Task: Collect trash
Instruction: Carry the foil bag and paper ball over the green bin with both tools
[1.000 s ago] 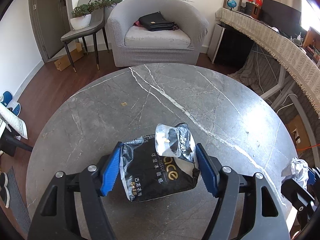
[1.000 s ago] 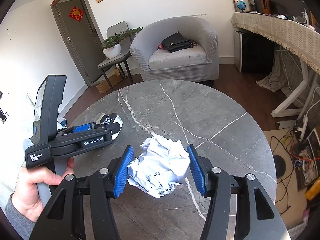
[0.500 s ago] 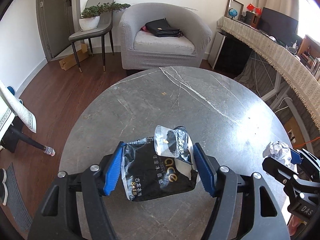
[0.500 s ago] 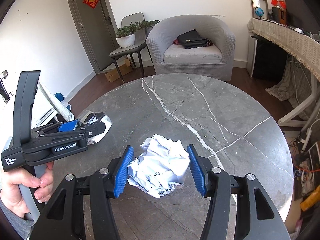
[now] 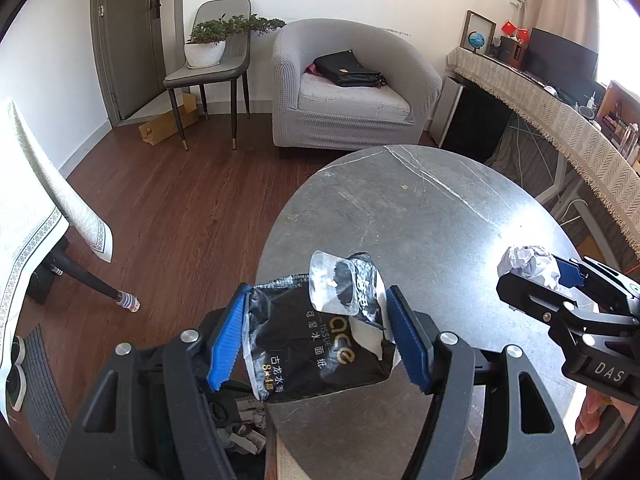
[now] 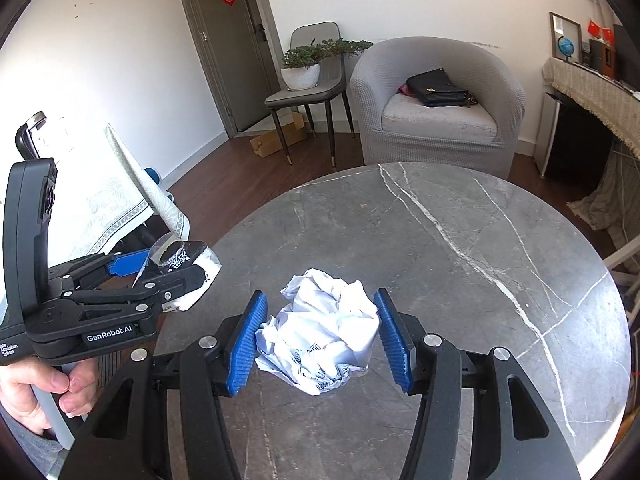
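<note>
- The left gripper [image 5: 316, 338] is clamped on a black tissue wrapper [image 5: 312, 356]; both blue pads press the sides of the wrapper, and a clear torn flap sticks up from its top.
- The wrapper is lifted off the round grey table [image 5: 420, 216] and hangs over the table's left edge, with wooden floor [image 5: 180, 208] showing under it. Something grey and crumpled sits low beneath the gripper, but I cannot tell whether it is a bin.
- The right gripper [image 6: 320, 338] is clamped on a crumpled white paper ball [image 6: 320, 332], held clear above the marble top.
- A hand [image 6: 36, 392] grips the handle of the left tool at the near left of the right wrist view.
- Beyond the table stand a grey armchair [image 6: 436, 120] with a black bag [image 6: 436, 88] on its seat, and a chair [image 6: 308, 92] carrying a potted plant [image 6: 304, 68].
- Progress: both visible pieces of trash are picked up and the tabletop looks bare; what is left, I judge, is carrying them to a bin and dropping them.
- Against a second ago: both wrappers were then over the middle of the table; now the view has swung left, the left load has passed the table rim, and both grips are unchanged.
</note>
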`<control>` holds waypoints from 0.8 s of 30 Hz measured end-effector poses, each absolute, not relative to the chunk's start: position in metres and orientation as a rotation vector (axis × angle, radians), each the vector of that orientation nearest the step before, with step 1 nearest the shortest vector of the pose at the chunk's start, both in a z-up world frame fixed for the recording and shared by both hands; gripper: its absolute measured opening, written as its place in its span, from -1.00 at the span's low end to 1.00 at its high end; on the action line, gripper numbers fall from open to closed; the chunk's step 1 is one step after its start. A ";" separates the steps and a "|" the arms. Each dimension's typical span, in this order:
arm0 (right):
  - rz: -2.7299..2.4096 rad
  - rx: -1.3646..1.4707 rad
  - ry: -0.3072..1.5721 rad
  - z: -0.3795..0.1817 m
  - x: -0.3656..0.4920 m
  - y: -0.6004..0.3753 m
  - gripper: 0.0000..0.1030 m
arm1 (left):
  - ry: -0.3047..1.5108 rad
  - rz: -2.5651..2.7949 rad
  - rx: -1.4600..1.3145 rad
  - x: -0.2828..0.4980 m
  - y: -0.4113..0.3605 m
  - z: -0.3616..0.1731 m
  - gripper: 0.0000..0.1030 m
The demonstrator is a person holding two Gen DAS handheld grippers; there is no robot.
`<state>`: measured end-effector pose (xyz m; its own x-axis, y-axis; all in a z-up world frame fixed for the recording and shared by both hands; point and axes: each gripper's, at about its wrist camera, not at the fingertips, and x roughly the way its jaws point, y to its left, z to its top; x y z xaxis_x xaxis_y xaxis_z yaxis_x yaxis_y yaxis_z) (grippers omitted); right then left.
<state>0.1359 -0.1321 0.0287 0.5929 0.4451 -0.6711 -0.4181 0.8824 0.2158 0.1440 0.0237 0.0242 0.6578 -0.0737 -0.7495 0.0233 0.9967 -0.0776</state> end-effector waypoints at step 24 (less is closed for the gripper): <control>0.729 -0.136 0.839 0.022 0.099 0.041 0.08 | 0.927 0.058 -0.137 0.078 0.186 -0.031 0.36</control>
<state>0.0993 0.0406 0.0220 0.4439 0.5347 -0.7191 -0.6376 0.7523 0.1658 0.0783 0.1861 -0.0305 0.5996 -0.0089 -0.8002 -0.1087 0.9898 -0.0925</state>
